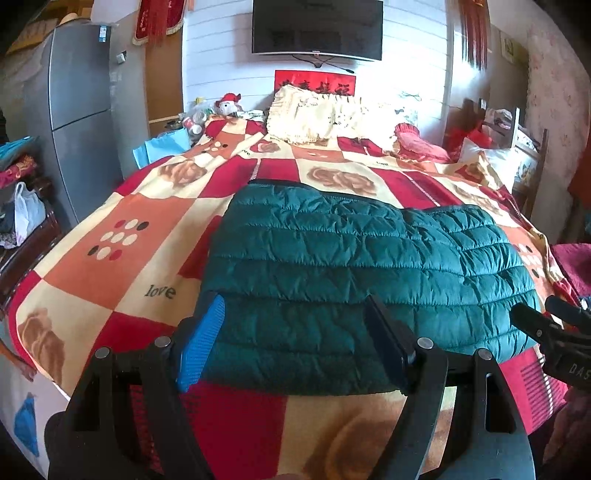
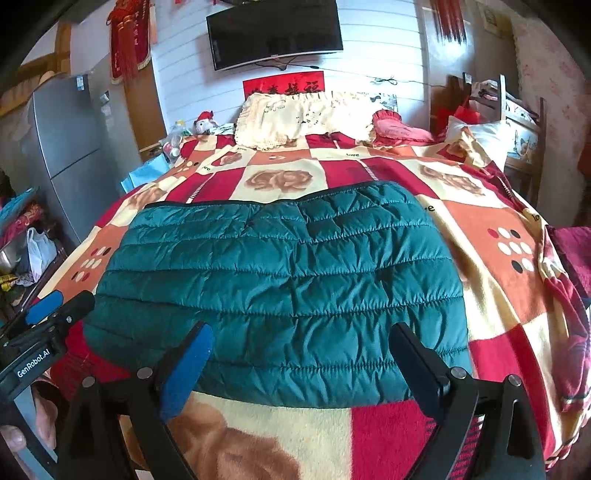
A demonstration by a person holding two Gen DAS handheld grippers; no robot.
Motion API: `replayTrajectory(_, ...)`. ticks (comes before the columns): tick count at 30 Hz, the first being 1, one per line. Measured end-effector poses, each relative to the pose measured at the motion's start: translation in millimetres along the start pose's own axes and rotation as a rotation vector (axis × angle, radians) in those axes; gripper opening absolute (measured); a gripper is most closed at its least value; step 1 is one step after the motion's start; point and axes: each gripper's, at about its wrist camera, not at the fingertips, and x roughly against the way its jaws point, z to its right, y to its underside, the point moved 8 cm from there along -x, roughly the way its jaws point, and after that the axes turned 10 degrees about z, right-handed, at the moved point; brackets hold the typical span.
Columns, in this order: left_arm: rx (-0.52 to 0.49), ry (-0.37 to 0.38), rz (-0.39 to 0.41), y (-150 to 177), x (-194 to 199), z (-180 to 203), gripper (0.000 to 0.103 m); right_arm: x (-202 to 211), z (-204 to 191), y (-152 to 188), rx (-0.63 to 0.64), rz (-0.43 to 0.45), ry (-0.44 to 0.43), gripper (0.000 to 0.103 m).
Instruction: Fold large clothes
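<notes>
Hovering with jaws apart and empty, the left tool point(image 1: 291, 343) is facing the folded green jacket point(image 1: 362, 273) lying crosswise on the bed point(image 1: 110, 258). Opposite view: the right tool point(image 2: 299, 373) is gaping too, equally near its hem.

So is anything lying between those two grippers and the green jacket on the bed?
Nothing visible. The green quilted jacket lies on the blanket, directly ahead of the left gripper and right gripper, both with jaws open.

One green quilted jacket point(image 1: 354, 280) lies on one bed point(image 1: 122, 236). Two grippers, left gripper point(image 1: 295, 343) and right gripper point(image 2: 301, 365). One cream pillow point(image 1: 325, 118), one pink cushion point(image 1: 417, 146), one television point(image 1: 317, 29), one refrigerator point(image 1: 81, 110).
</notes>
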Motion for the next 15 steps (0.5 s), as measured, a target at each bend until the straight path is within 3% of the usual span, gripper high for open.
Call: replayTrajectory(15, 0.002, -0.025, 0.005, -0.6, 3.2, -7.4, 0.078, 1.4, -11.9, 3.3, 0.033, -0.005, 0.008, 0.095)
